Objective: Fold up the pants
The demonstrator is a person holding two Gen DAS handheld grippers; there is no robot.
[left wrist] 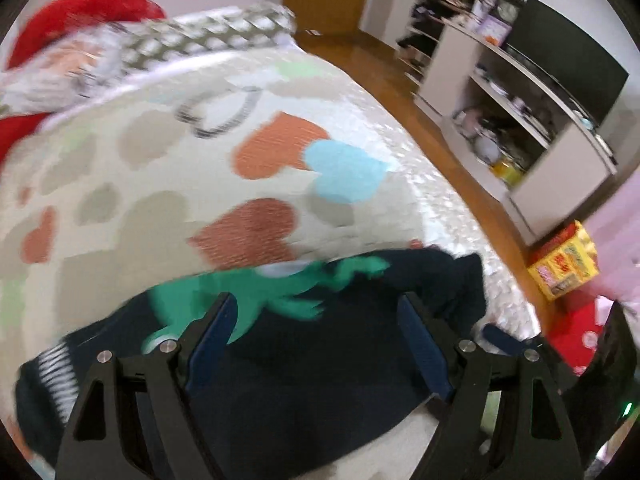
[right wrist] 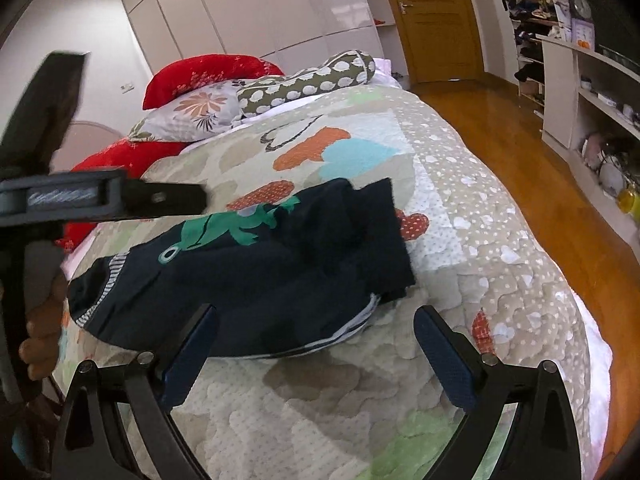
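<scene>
Dark navy pants with a green dinosaur print and striped trim lie bunched on the quilted bed cover. In the left wrist view the pants fill the lower frame. My left gripper is open, just above the pants, with nothing between its fingers. My right gripper is open at the near edge of the pants, over the striped hem, and empty. The left gripper body shows at the left of the right wrist view.
Red and floral pillows and a spotted bolster lie at the head of the bed. A wooden floor runs along the right side, with white shelves and a yellow box beyond.
</scene>
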